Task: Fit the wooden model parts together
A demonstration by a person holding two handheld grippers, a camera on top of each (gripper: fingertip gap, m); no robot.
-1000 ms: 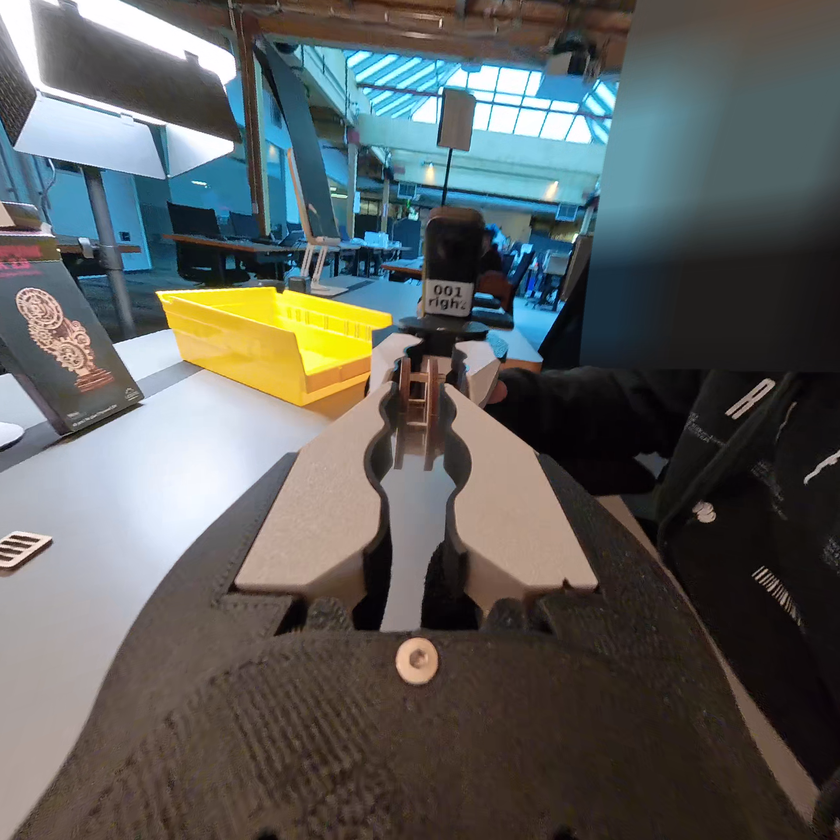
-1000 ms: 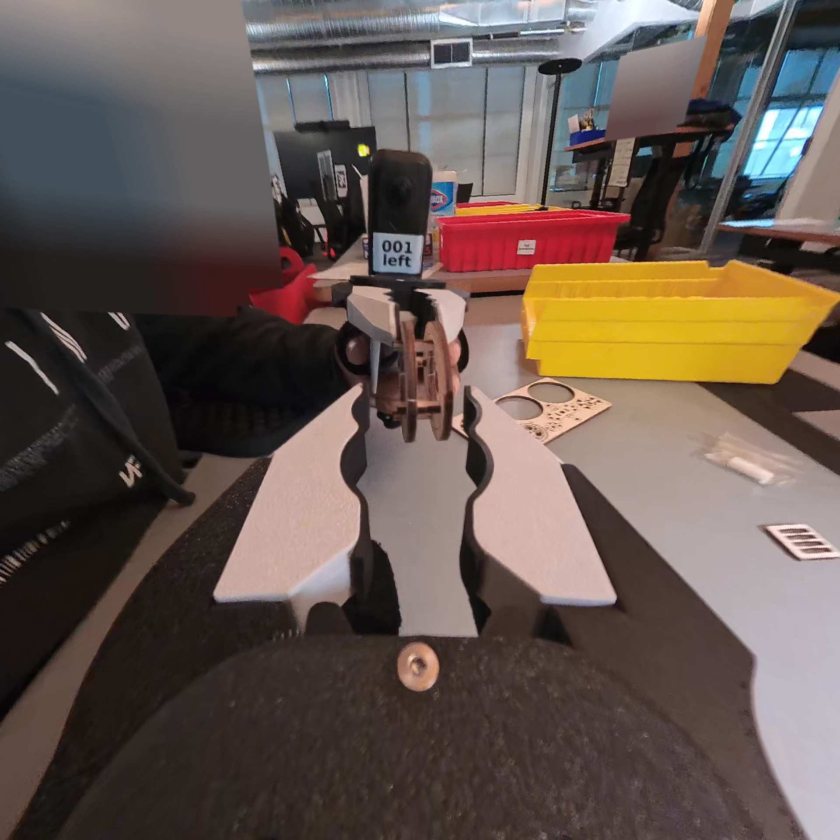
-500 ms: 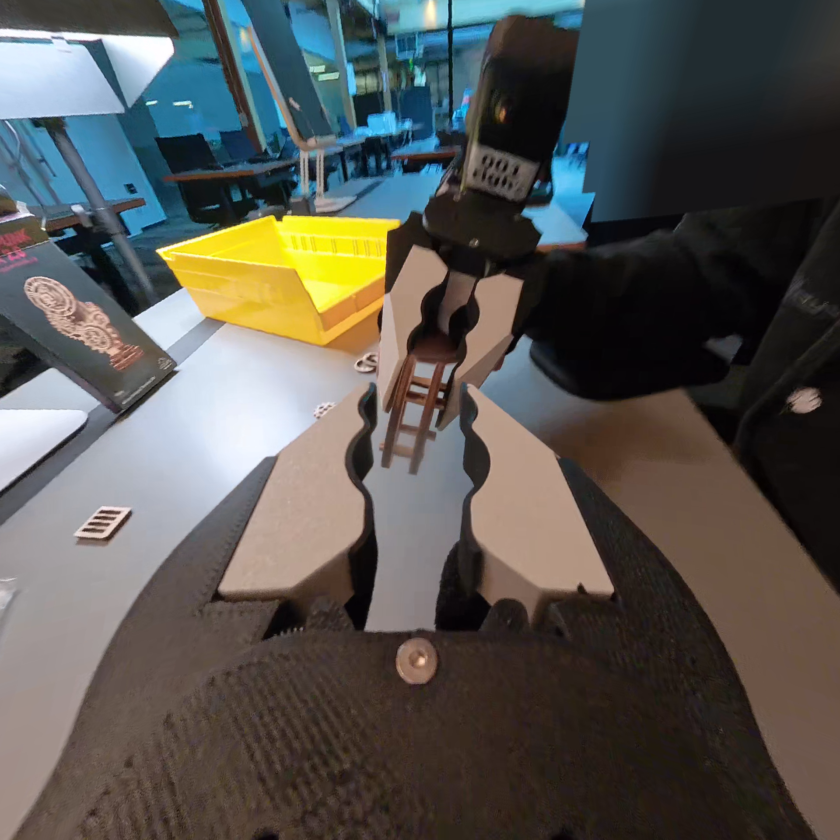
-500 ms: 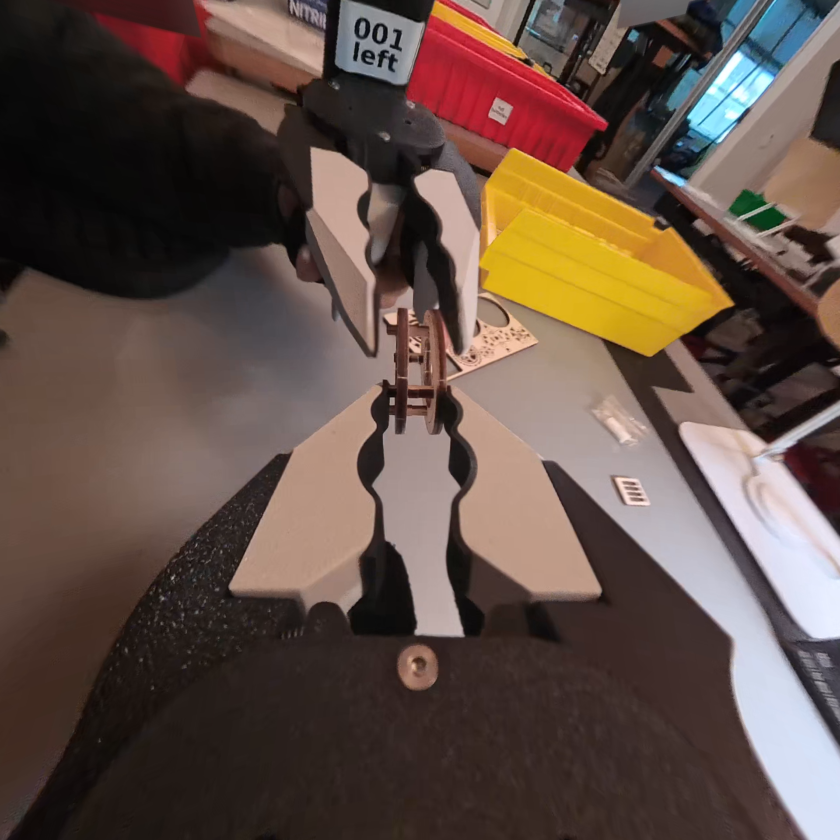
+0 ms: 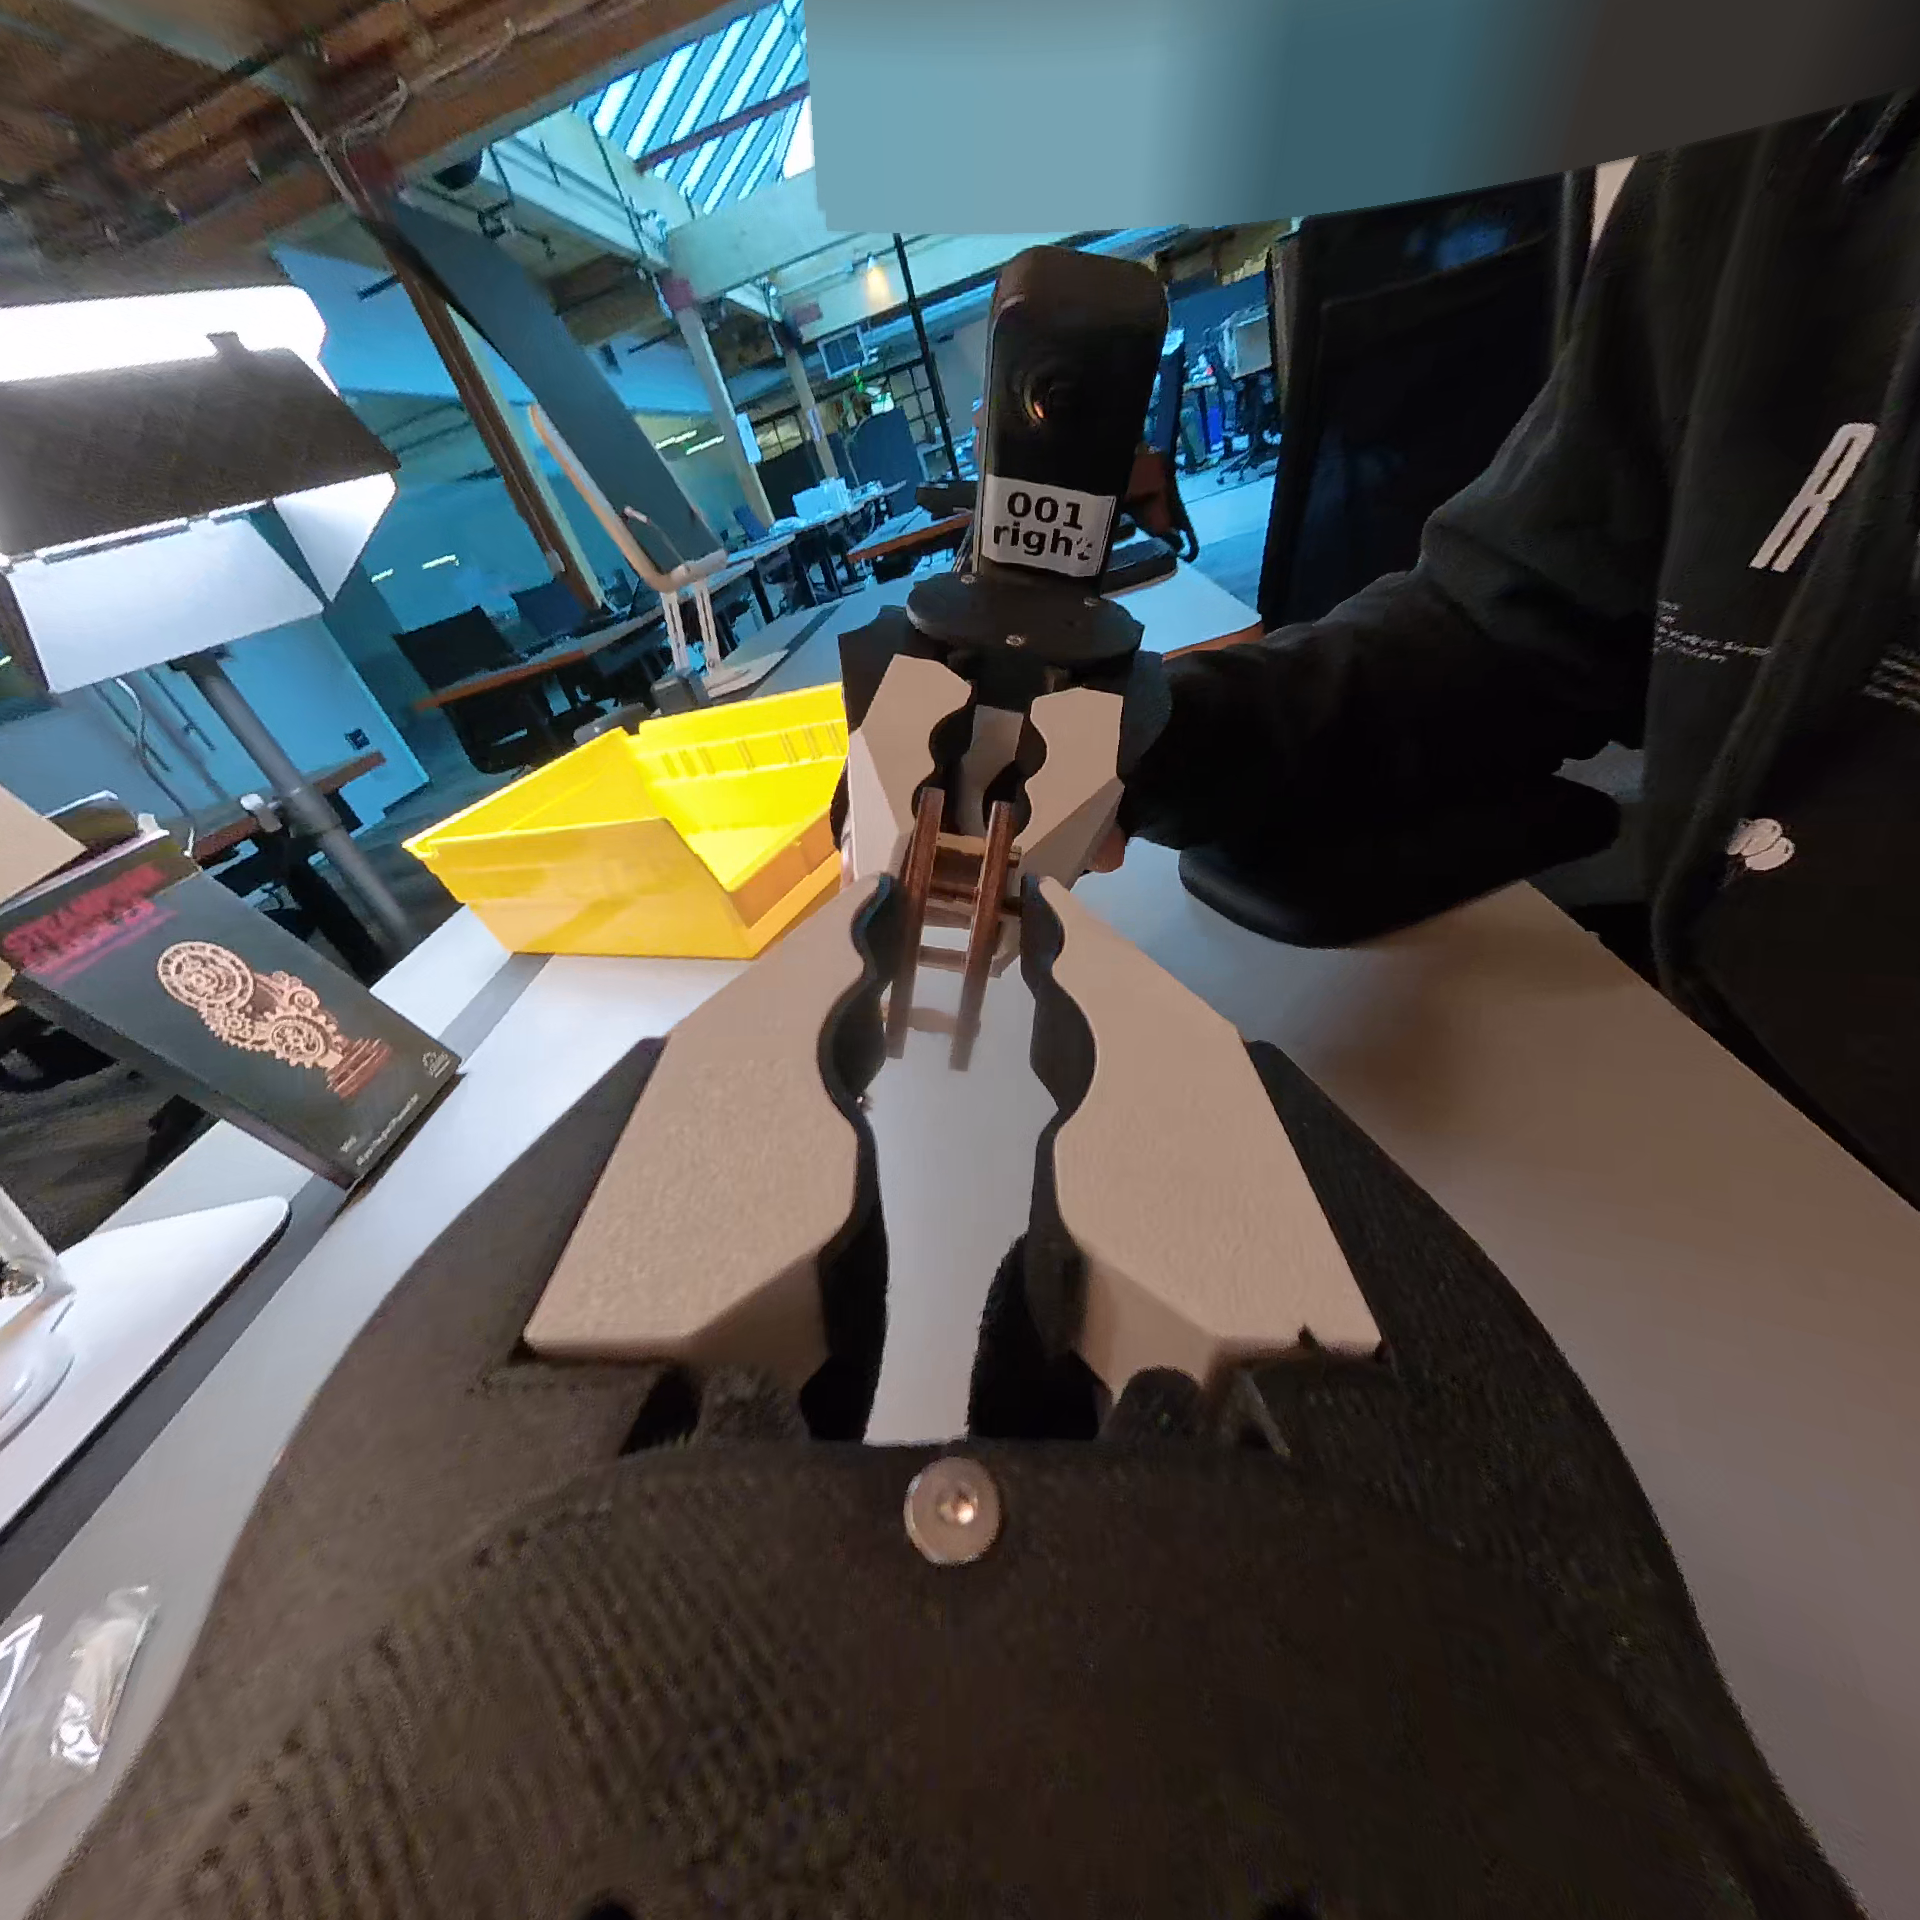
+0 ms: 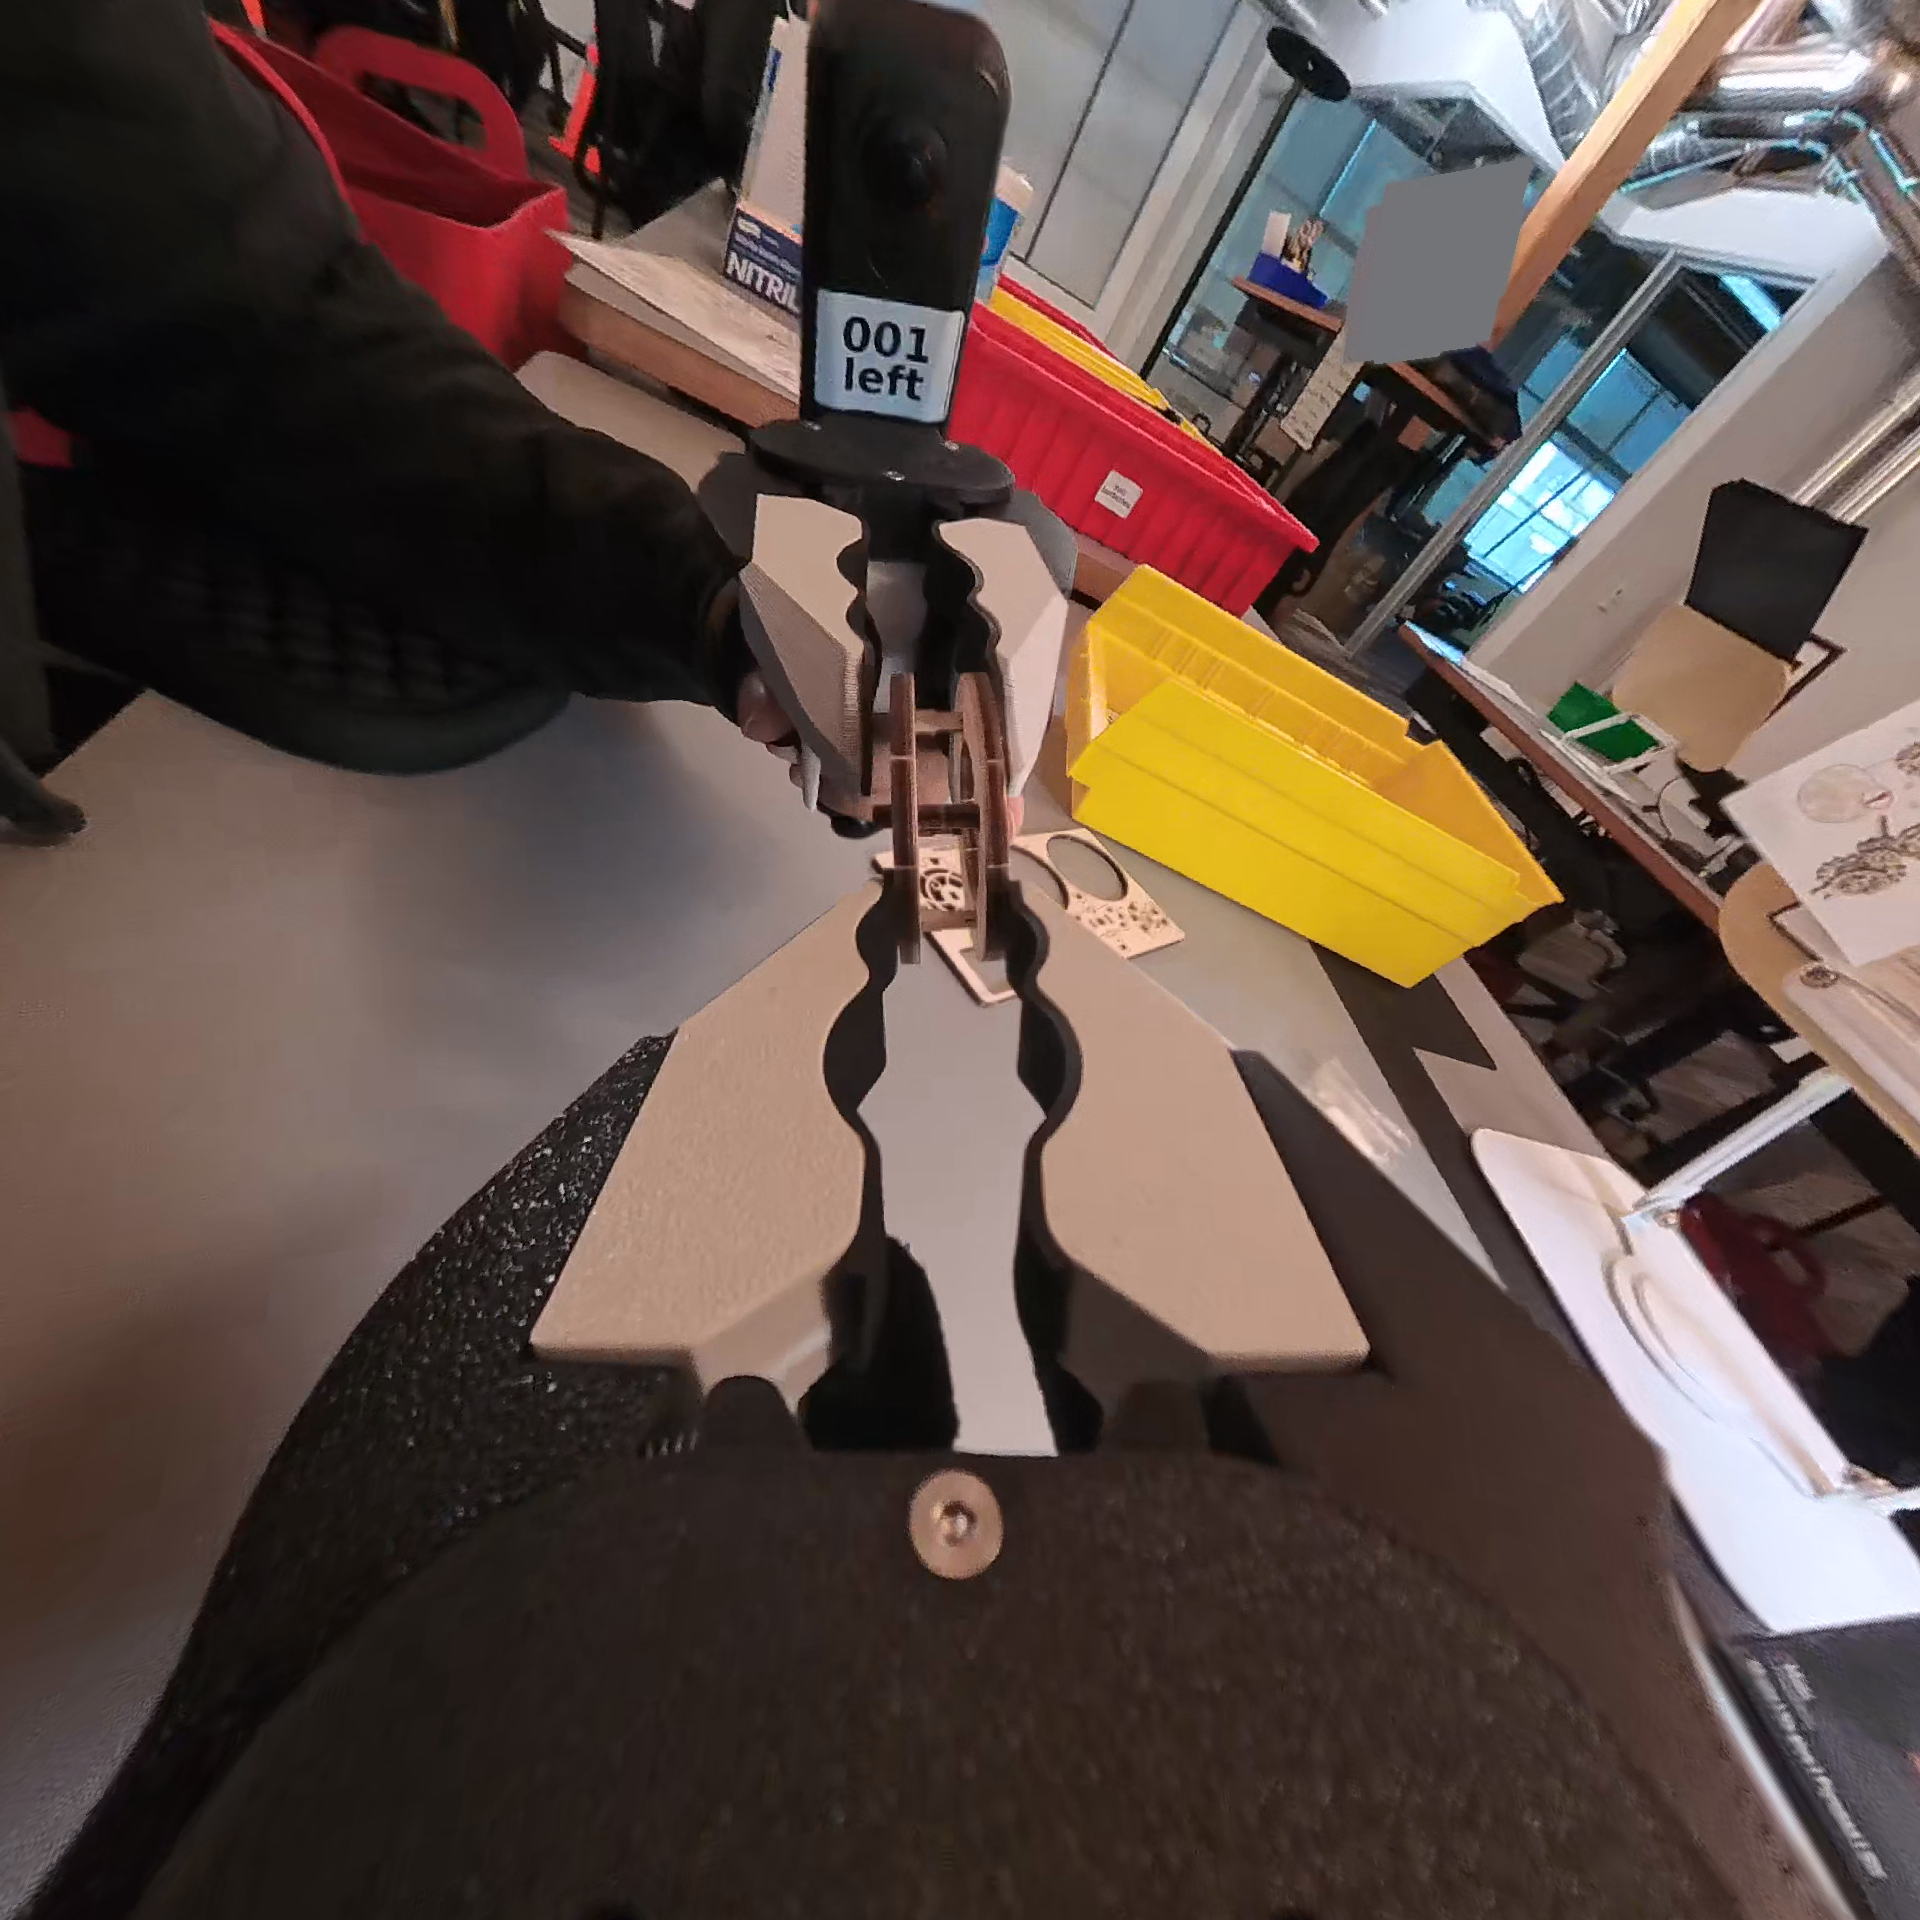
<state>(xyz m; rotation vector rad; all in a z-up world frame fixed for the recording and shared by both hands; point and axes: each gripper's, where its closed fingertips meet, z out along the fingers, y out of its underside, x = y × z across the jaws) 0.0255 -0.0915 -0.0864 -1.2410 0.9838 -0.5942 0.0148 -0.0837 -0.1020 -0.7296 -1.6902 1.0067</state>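
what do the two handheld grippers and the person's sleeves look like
Both grippers, left gripper and right gripper, look alike: pale grey fingers with wavy black-lined inner edges, on a textured black body with a silver screw. Each carries a black camera stalk with a white label. The sleeves are black.

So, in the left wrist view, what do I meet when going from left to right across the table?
Dark box with a gear picture → yellow plastic bin → brown wooden ladder-like model part → person's black sleeve.
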